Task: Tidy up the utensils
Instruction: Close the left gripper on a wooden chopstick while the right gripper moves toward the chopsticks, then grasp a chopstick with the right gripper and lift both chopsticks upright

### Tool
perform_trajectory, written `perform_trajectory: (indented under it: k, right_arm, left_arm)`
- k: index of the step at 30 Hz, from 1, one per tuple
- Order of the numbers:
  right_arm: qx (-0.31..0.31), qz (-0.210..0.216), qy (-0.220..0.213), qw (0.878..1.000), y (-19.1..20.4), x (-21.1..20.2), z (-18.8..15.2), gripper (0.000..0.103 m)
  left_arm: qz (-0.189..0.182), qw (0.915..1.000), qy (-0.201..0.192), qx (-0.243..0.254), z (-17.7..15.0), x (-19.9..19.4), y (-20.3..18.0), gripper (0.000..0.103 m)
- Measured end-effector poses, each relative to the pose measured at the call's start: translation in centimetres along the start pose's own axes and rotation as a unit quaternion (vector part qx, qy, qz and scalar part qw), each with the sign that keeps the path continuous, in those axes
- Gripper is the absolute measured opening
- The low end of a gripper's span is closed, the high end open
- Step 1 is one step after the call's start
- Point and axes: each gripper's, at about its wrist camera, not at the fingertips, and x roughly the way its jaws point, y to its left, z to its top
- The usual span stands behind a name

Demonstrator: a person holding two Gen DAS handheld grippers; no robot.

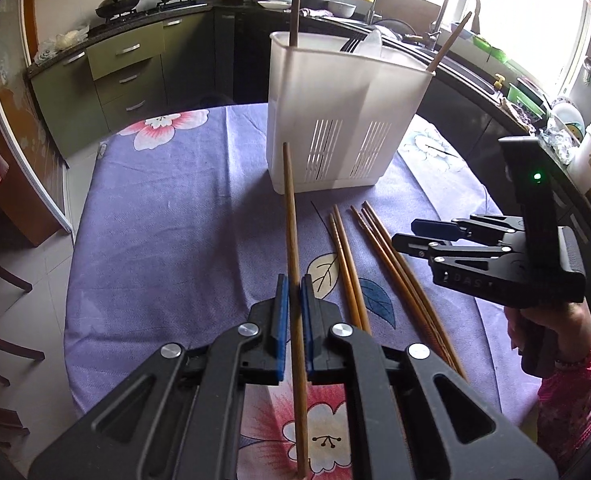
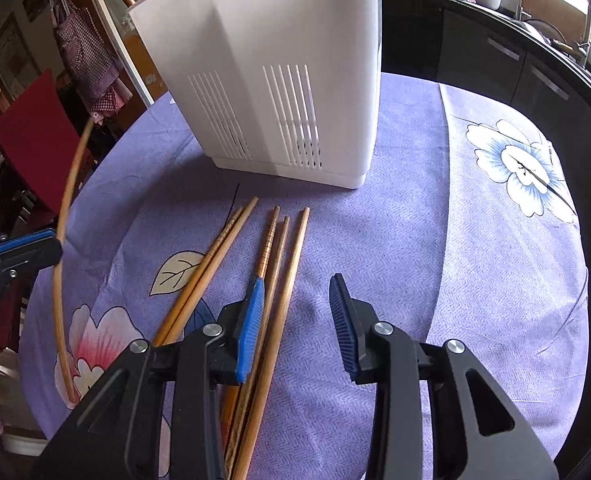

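Note:
My left gripper (image 1: 294,284) is shut on a single wooden chopstick (image 1: 292,220) and holds it above the table, pointing toward the white slotted utensil holder (image 1: 335,120). Two chopsticks stand in the holder. Several more chopsticks (image 1: 379,256) lie on the purple floral tablecloth to the right, also seen in the right wrist view (image 2: 271,264). My right gripper (image 2: 295,292) is open and empty, hovering just over these loose chopsticks. It shows in the left wrist view (image 1: 411,236). The held chopstick (image 2: 61,264) and left gripper (image 2: 27,248) appear at the left of the right wrist view.
The round table (image 1: 155,220) has bare cloth to the left and right of the chopsticks. The holder (image 2: 279,68) stands near the far edge. Kitchen counters (image 1: 127,52) and a sink (image 1: 451,12) lie beyond. A chair (image 2: 35,136) stands at the left.

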Motion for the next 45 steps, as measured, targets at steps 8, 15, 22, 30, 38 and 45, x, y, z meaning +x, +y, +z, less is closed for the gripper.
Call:
perform_trajectory:
  k: [8,15,22,30,38,45]
  right_arm:
    - [-0.018,-0.032,0.013,0.999,1.4,0.7,0.2,0.029]
    - [-0.028,-0.037,0.022,0.999,2.1,1.5,0.6,0.022]
    - [0.003,-0.023,0.03,0.999,0.6,2.0,0.9,0.02]
    - [-0.029,-0.052,0.033,0.998,2.0,2.2,0.8,0.018]
    - [-0.001,-0.033,0.03,0.999,0.8,1.5,0.8,0.006]
    - [0.009,-0.009,-0.046,0.999,0.6,-4.3,0.5,0.006]
  left_arm:
    - [-0.008,0.9992,-0.038,0.005,-0.9,-3.1,-0.5,0.006]
    - [-0.01,0.9975,-0.069,0.011,-1.8,-5.7,-0.7,0.006]
    - [-0.015,0.9966,-0.079,0.017,-2.5,-6.9,-0.8,0.006]
    - [-0.016,0.9962,-0.083,0.022,-2.8,-7.1,-0.8,0.006]
    - [-0.012,0.996,-0.085,0.023,-3.0,-7.4,-0.6,0.006]
    - [-0.011,0.9959,-0.087,0.021,-3.1,-7.5,-0.2,0.006]
